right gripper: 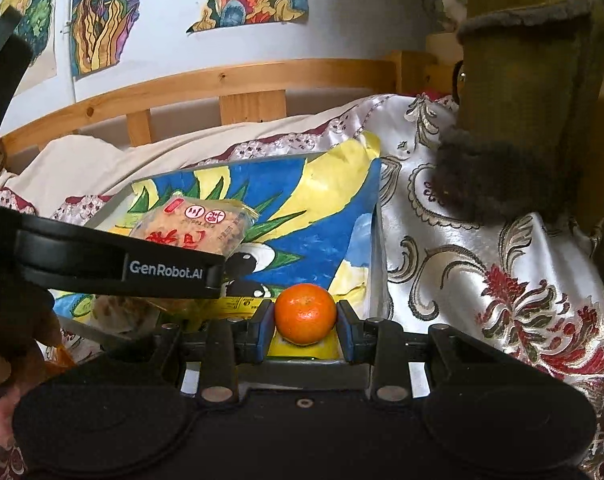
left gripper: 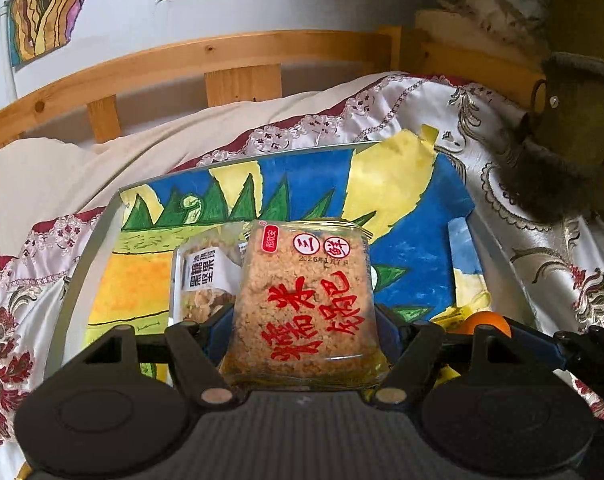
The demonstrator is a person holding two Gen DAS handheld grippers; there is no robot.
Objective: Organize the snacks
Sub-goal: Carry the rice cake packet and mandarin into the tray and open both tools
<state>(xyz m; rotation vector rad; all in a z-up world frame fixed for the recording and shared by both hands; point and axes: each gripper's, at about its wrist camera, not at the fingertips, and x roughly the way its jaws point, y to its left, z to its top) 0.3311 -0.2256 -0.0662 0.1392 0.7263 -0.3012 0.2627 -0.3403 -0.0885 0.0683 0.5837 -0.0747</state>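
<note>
Over the painted tray (left gripper: 101, 236), the left gripper (left gripper: 304, 330) clamps a clear-wrapped golden rice cracker pack (left gripper: 306, 300) with red lettering, half hiding a nut bar packet (left gripper: 201, 280) behind, while the right gripper (right gripper: 305, 330) pinches a dimpled tangerine (right gripper: 305, 314).
</note>
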